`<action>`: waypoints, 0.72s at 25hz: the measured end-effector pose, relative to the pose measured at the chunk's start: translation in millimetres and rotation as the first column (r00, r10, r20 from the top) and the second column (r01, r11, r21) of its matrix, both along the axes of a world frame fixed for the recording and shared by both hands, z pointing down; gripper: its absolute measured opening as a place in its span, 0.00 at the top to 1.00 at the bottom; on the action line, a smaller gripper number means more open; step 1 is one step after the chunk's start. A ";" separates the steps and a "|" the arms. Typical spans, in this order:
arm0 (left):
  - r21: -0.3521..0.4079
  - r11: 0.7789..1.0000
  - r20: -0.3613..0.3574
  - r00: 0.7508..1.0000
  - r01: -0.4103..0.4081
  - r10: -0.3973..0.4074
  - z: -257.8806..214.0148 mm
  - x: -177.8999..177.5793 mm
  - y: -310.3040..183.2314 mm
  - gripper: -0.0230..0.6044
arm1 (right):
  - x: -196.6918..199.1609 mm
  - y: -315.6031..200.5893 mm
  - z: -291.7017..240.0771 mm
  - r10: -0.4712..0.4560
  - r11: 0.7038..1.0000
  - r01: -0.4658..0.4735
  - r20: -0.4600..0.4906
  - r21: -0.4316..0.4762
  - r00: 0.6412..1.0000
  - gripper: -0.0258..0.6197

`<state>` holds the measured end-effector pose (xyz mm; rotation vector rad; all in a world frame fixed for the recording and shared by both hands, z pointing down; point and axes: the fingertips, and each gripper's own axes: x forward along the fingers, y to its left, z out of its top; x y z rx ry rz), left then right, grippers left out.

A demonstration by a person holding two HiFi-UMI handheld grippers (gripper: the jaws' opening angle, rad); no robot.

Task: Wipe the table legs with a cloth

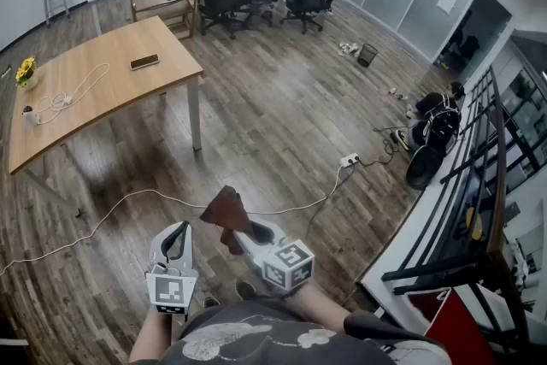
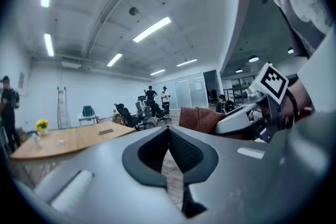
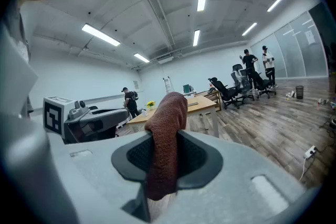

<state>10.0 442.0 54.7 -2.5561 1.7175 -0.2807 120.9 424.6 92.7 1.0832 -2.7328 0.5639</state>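
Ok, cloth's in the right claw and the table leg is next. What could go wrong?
The white cable crosses the floor between you and the table leg, so it is a likely trip or snag. The right claw pinches just a bunched fold of the cloth, so firm rubbing might pull it free.

left tool (image 1: 179,231) closed, right tool (image 1: 242,228) (clamping cloth (image 1: 224,208))

The brown knitted cloth (image 3: 167,113) drops between the right claw's (image 3: 165,140) jaws, which hide its lower end. In the left gripper view that claw's grey body covers most of the cloth, leaving only one corner showing. In the head view the light wooden desk (image 1: 94,81) hides its far legs beneath its top. The small dark flat object (image 1: 144,61) on it is too small to identify.
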 end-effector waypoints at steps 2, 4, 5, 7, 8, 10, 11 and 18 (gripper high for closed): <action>0.055 0.998 0.085 0.996 -0.032 0.027 0.7 10.0 -0.6 0.93 | 3.1 1.5 2.4 0.003 1.000 -0.003 -0.012 -0.001 1.000 0.82; 0.086 0.995 0.133 0.990 -0.056 0.045 -2.8 17.2 -1.5 0.93 | 4.7 3.3 4.0 0.002 1.000 -0.002 -0.021 0.000 1.000 0.82; 0.087 0.994 0.137 0.989 -0.060 0.048 -5.5 18.3 -2.0 0.93 | 4.2 4.2 4.5 0.000 1.000 0.000 -0.023 0.000 1.000 0.82; 0.077 0.996 0.119 0.992 -0.042 0.033 -9.8 13.0 -4.1 0.93 | 0.1 4.3 4.9 -0.007 1.000 0.007 -0.022 -0.003 1.000 0.82; 0.075 0.997 0.106 0.994 -0.023 0.015 -11.1 7.3 -5.9 0.93 | -3.1 3.6 5.2 -0.011 1.000 0.011 -0.022 -0.005 1.000 0.82; 0.065 0.998 0.082 0.996 0.025 -0.030 -8.3 -6.2 -8.5 0.93 | -9.5 2.1 5.8 -0.023 1.000 0.023 -0.025 -0.007 0.999 0.82; 0.054 0.997 0.070 0.996 0.046 -0.050 -4.1 -12.1 -8.9 0.93 | -11.7 1.6 5.8 -0.028 1.000 0.028 -0.028 -0.006 0.999 0.82; -0.019 0.997 -0.008 0.997 0.081 -0.081 13.0 -20.5 -1.1 0.93 | -15.7 -1.7 8.6 -0.030 1.000 0.029 -0.028 -0.006 0.999 0.82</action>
